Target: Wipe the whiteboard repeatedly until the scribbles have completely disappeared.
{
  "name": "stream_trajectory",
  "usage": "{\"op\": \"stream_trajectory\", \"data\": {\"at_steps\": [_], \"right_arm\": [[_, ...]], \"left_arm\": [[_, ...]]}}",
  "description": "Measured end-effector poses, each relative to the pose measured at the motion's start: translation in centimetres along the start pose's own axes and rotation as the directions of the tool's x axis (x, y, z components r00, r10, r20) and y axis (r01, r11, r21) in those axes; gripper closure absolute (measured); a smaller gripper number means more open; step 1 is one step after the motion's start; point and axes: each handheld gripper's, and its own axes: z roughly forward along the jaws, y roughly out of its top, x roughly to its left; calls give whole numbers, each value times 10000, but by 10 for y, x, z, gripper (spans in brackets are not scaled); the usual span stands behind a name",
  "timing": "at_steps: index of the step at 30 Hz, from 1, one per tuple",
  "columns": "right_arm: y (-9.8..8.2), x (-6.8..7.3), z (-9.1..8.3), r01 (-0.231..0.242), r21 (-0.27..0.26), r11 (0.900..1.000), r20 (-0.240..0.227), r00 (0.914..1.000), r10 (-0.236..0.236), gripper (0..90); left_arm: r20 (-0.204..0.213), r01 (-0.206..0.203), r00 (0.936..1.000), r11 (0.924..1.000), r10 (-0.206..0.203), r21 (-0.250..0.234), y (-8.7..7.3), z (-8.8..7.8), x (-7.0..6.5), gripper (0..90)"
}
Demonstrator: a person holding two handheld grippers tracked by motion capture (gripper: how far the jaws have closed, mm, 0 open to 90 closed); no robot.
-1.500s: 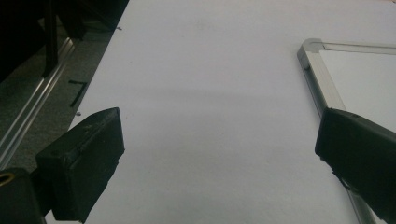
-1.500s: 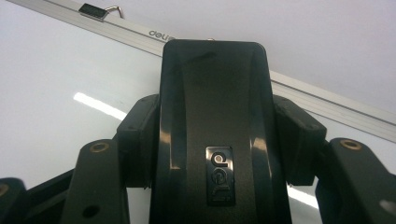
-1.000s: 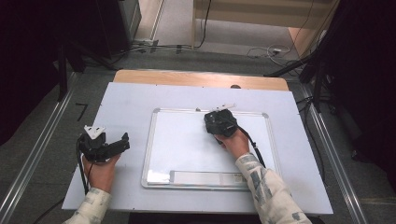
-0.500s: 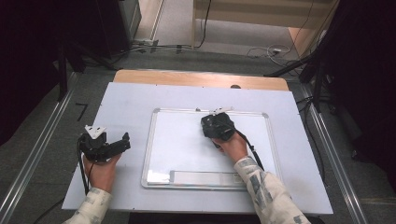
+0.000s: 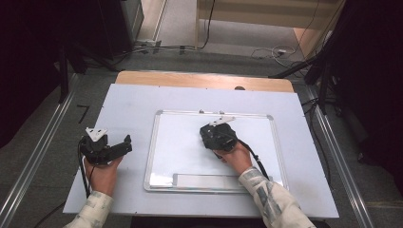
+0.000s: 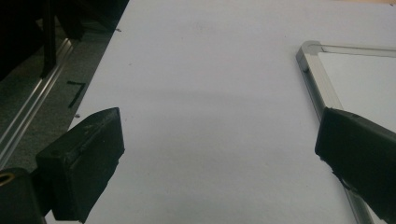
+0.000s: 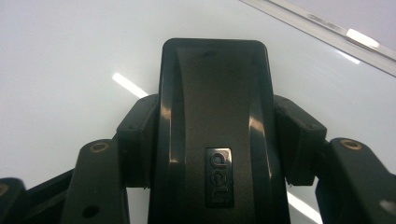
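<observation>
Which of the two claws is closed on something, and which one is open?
The right claw is closed on a black eraser over the whiteboard. The left claw is open beside the board, with nothing between its jaws.

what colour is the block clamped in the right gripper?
Glossy black, a rectangular eraser-like block with a small embossed logo plate, clamped by the right gripper. Clearest in the right gripper view.

The right gripper (image 5: pixel 212 135), clamped on a glossy black plastic eraser block (image 7: pixel 215 126), slid leftward across the white aluminium-framed whiteboard (image 5: pixel 180 147), from near the board's upper right toward its upper middle. The person's right hand (image 5: pixel 233 156) followed it, so more bare board lay to the gripper's right.
</observation>
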Motion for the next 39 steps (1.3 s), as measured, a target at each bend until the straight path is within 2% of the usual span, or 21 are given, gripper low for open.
{"op": "stream_trajectory", "data": {"at_steps": [5,9,11,18,21,25,34,39], "right_arm": [[-11,-21,-8,-413,6,9991,312,9987,413,377],[-16,-32,-13,-797,-69,9968,468,9957,800,377],[-17,-34,-14,-1000,-121,9949,496,9937,1005,377],[-19,-39,-19,-1151,-144,9932,662,9911,1158,378],[-15,-40,-30,-1283,-561,9901,557,9898,1314,378],[-16,-44,-42,-1422,-702,9874,574,9876,1463,377],[-28,-70,-58,-1985,-878,9762,937,9740,2065,376],[-34,-87,-66,-2414,-1100,9642,1378,9570,2553,376]], "left_arm": [[-45,-20,10000,10000,20,-2,0,0,-1,17],[-22,-30,10000,10000,30,-22,0,-1,-1,17],[-33,-13,10000,10000,13,-13,0,0,-1,17],[7,-6,10000,10000,6,-2,1,0,0,17],[15,-12,10000,10000,12,0,1,0,0,17],[23,-28,10000,10000,28,-14,1,-1,-1,17],[35,-20,10000,10000,20,-55,1,0,-2,17],[23,-50,10000,10000,50,-34,1,0,-3,17]]}}
